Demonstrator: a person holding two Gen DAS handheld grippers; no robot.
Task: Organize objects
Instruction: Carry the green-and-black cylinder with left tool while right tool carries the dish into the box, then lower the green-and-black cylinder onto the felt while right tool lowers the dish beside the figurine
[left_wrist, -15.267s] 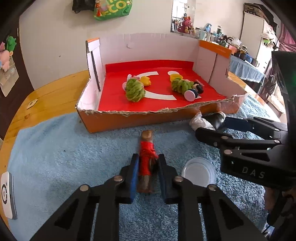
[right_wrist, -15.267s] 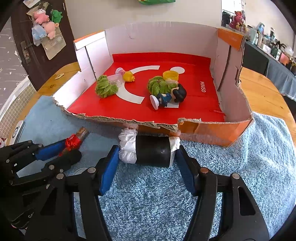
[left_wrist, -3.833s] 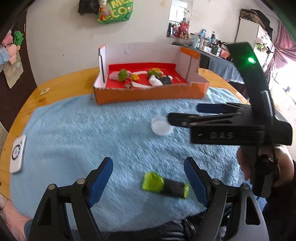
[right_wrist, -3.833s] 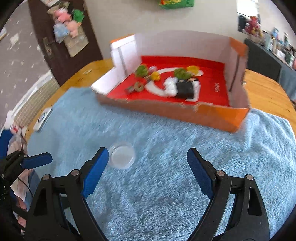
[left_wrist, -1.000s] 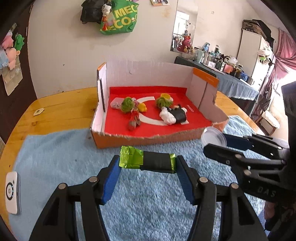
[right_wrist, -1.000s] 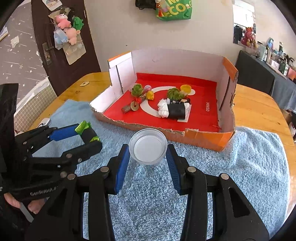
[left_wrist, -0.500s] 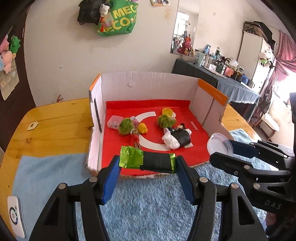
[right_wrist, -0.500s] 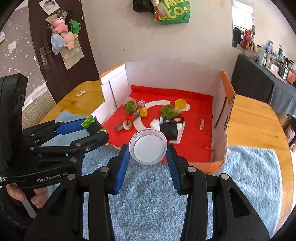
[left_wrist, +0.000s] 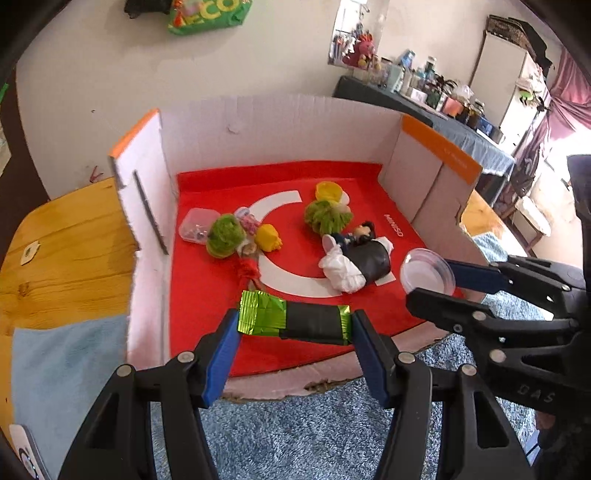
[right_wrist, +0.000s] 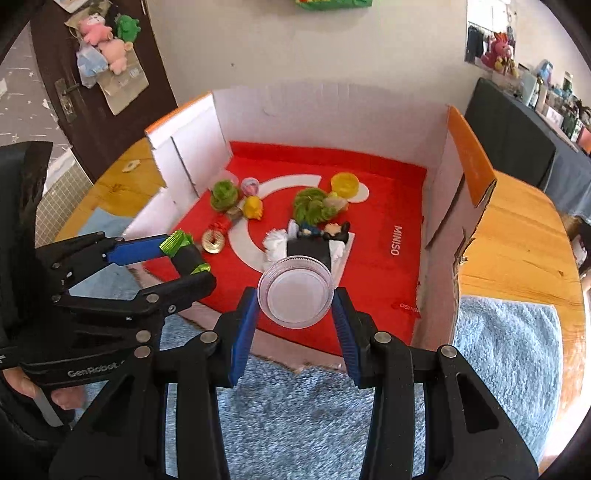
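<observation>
My left gripper (left_wrist: 294, 320) is shut on a green-and-black foil snack bar (left_wrist: 295, 319) and holds it over the front of the red floor of the cardboard box (left_wrist: 258, 125). My right gripper (right_wrist: 295, 299) is shut on a clear round plastic lid (right_wrist: 295, 295), held above the box's front right. The left gripper and bar also show in the right wrist view (right_wrist: 186, 254). The lid shows in the left wrist view (left_wrist: 428, 271). Inside the box lie two green pom-poms (left_wrist: 225, 236), a yellow toy (left_wrist: 269, 238), a yellow cap (left_wrist: 328, 190), a small figurine (left_wrist: 356, 234) and a black-and-white wrapped roll (left_wrist: 360, 264).
The box stands on a blue fluffy mat (right_wrist: 506, 343) on a round wooden table (right_wrist: 517, 236). Its back and side walls are high; its front edge (left_wrist: 295, 384) is low and torn. A white device (left_wrist: 26, 454) lies at the mat's left edge.
Both grippers have moved forward and now hold the bar and the lid over the box's red floor instead of over the mat. Both holds are unchanged.
</observation>
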